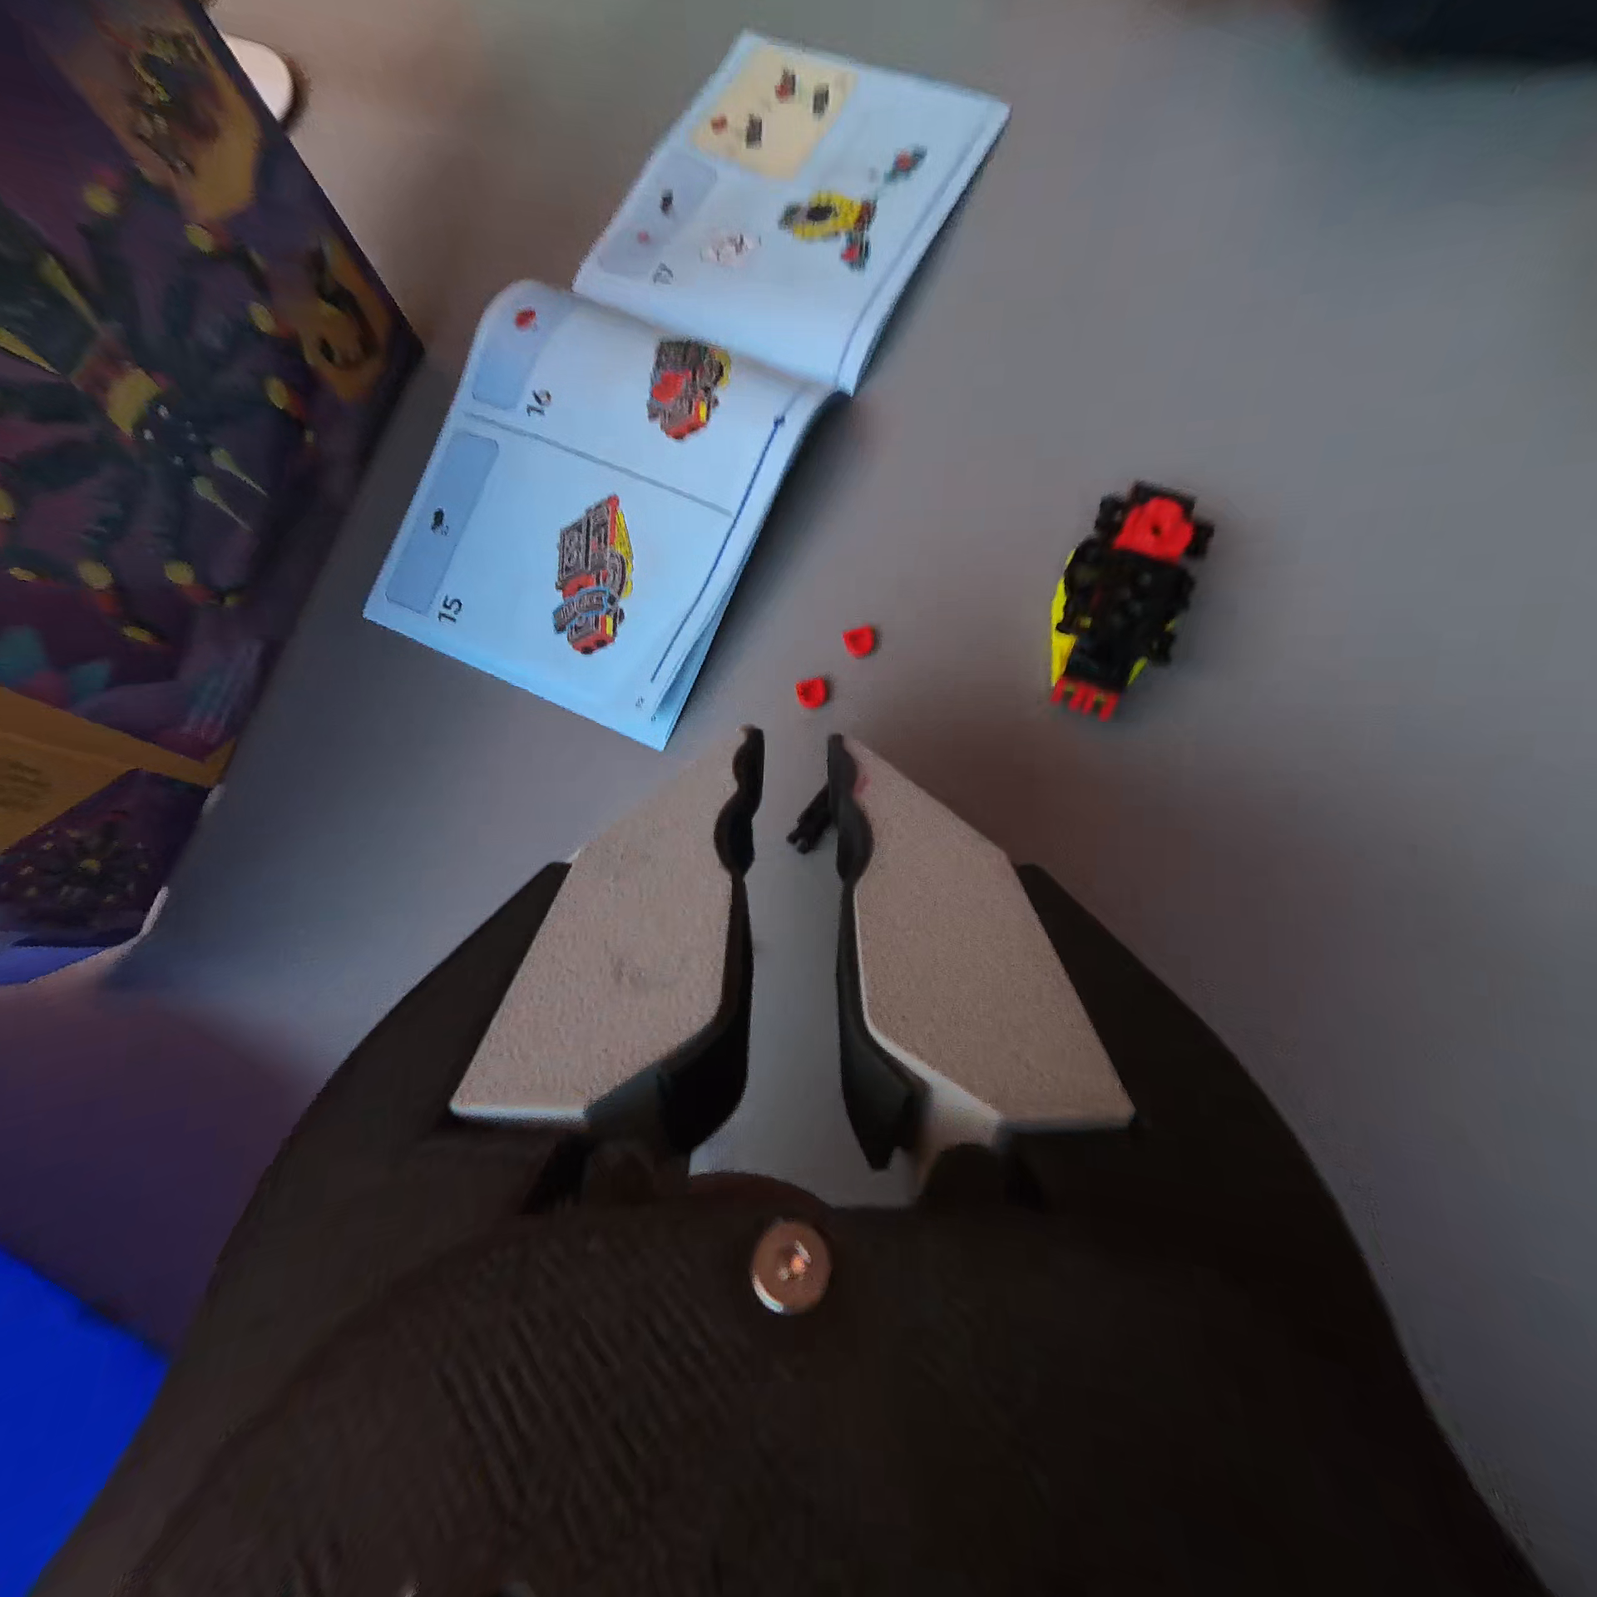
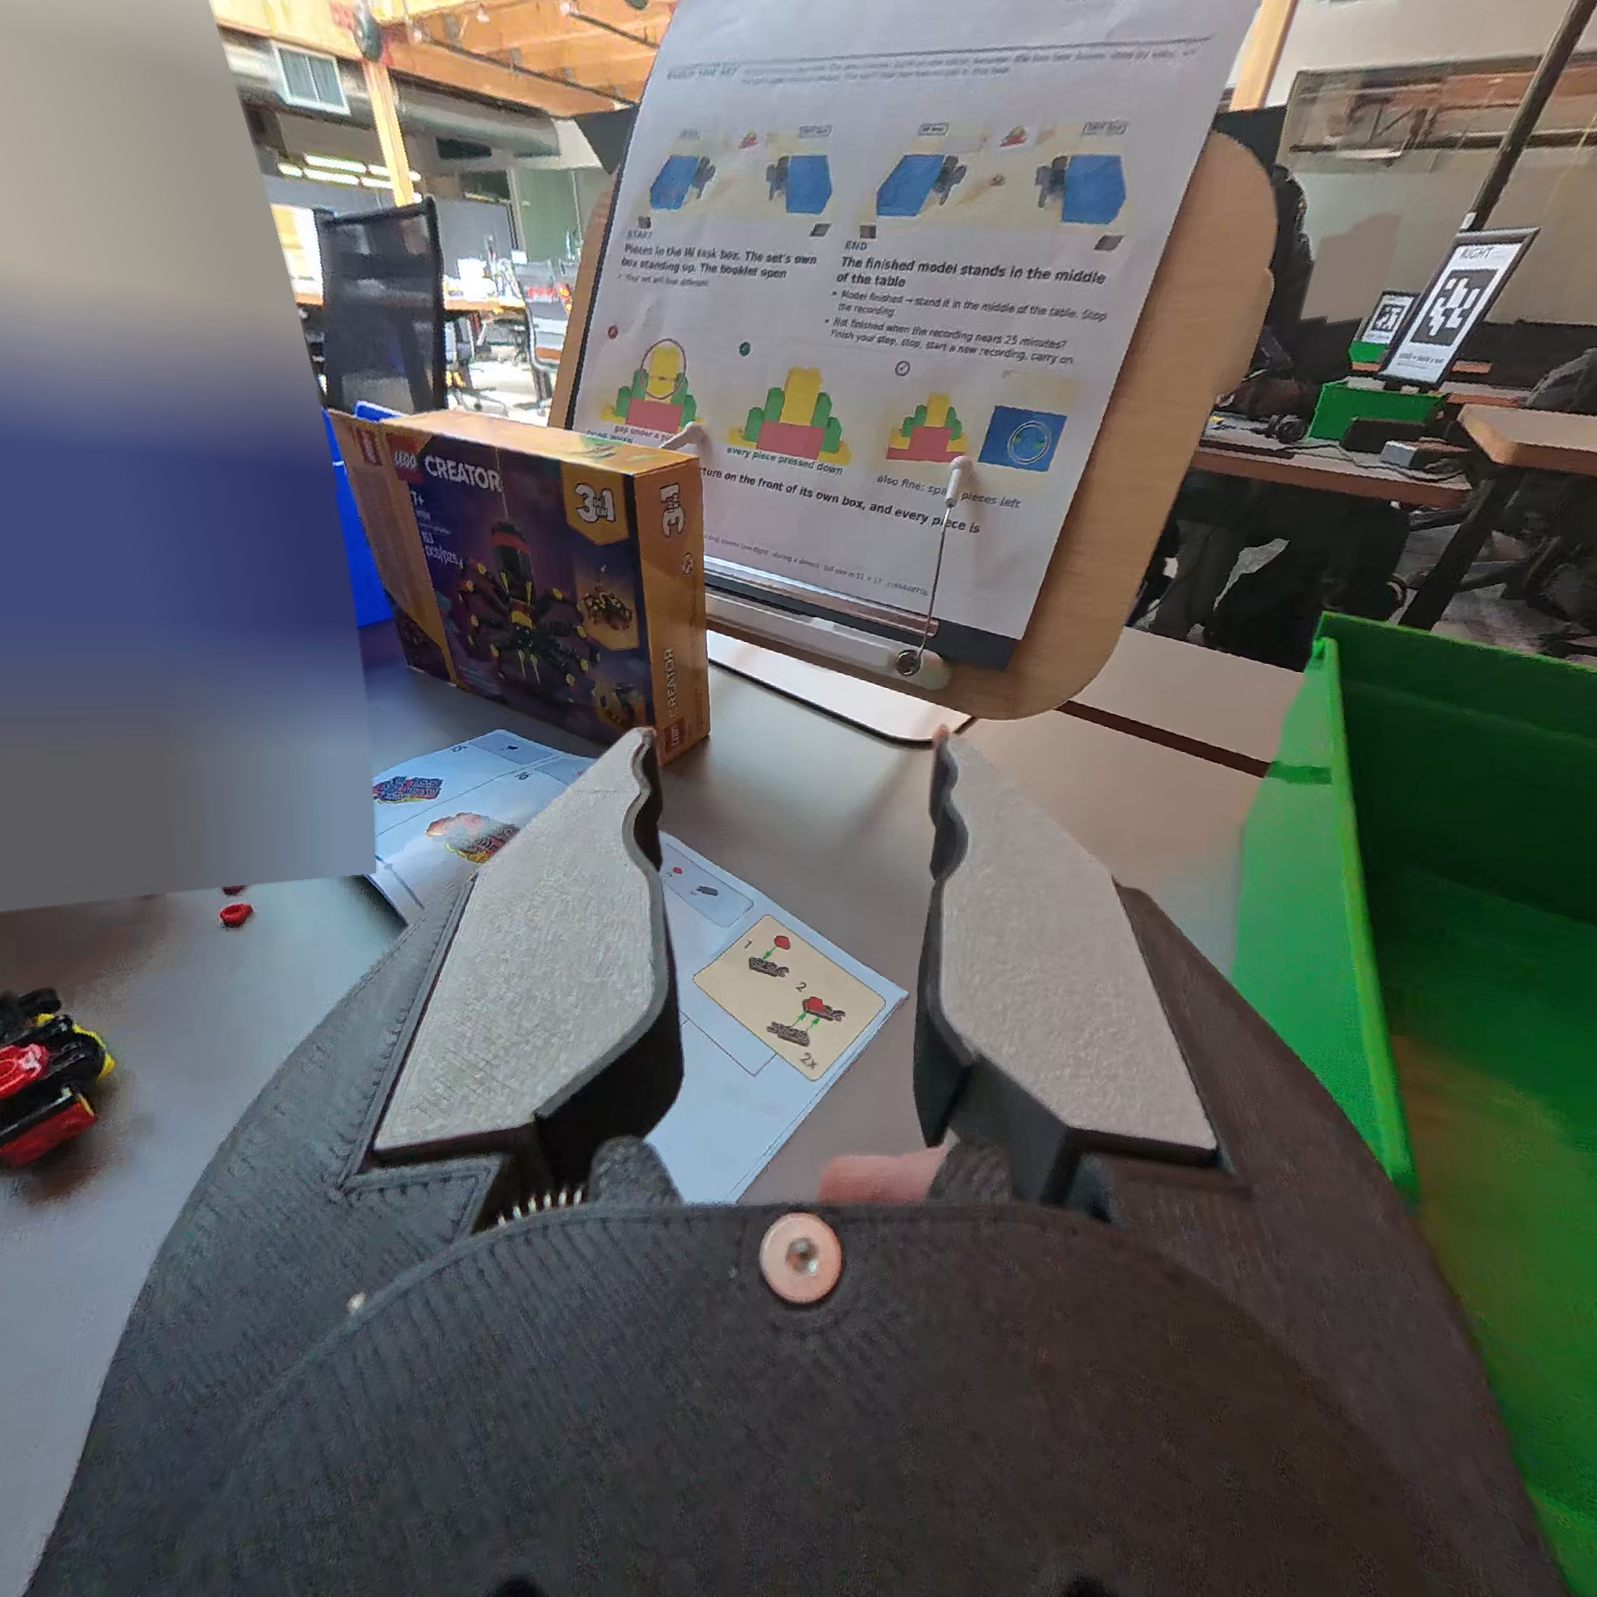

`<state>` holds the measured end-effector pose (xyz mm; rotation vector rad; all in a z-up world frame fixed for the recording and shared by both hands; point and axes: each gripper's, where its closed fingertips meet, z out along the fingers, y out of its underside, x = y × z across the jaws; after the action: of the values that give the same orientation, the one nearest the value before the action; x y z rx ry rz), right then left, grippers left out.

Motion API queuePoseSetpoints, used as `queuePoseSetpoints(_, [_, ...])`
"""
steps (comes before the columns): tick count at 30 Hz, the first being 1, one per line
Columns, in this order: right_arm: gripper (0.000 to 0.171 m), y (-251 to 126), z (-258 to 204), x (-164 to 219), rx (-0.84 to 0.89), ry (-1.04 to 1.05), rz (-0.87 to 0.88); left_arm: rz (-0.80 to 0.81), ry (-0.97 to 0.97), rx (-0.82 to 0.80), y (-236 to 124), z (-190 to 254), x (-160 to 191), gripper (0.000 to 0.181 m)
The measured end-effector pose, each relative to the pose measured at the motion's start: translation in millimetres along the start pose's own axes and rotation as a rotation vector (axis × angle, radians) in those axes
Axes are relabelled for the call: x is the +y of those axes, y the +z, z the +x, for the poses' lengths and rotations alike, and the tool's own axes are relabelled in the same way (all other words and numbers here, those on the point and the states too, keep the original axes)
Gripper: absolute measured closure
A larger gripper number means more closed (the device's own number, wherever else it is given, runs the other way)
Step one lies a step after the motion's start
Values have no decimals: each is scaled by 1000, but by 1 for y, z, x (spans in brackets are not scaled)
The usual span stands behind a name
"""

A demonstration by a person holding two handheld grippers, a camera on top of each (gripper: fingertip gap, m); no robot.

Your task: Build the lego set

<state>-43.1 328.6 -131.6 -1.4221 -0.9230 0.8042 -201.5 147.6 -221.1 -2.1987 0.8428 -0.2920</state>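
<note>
Your smooth grey table (image 1: 1296, 346) holds a glossy open booklet (image 1: 691, 389); left gripper (image 1: 795, 743) narrowly parted, right gripper (image 2: 795, 752) wide open.

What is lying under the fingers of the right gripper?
The open booklet lies on the table under the right gripper, whose fingers cover part of its page. The green bin stands beside.

left wrist view angled steeply down at table (image 1: 1296, 346); right wrist view low, facing forward; both catching open booklet (image 1: 657, 432) (image 2: 778, 994).
</note>
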Motion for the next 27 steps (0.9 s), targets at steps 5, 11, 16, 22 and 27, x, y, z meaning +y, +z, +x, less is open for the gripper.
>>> queuePoseSetpoints(5, [111, 5, -10, 7, -28, -17, -29, -25, 46, 43, -3, 11, 9, 171])
queuePoseSetpoints(11, [113, 7, -14, 11, -42, -32, -43, -103, 59, 37, 8, 10, 24, 167])
queuePoseSetpoints(16, [114, 7, -18, 11, -48, -49, -44, -109, 31, 56, 12, 10, 25, 179])
queuePoseSetpoints(22, [115, 7, -19, 10, -50, -59, -41, -28, -53, 67, 12, 8, 9, 180])
queuePoseSetpoints(27, [145, 2, -52, 10, -259, -63, -50, 228, -218, 186, 3, 18, -38, 180])
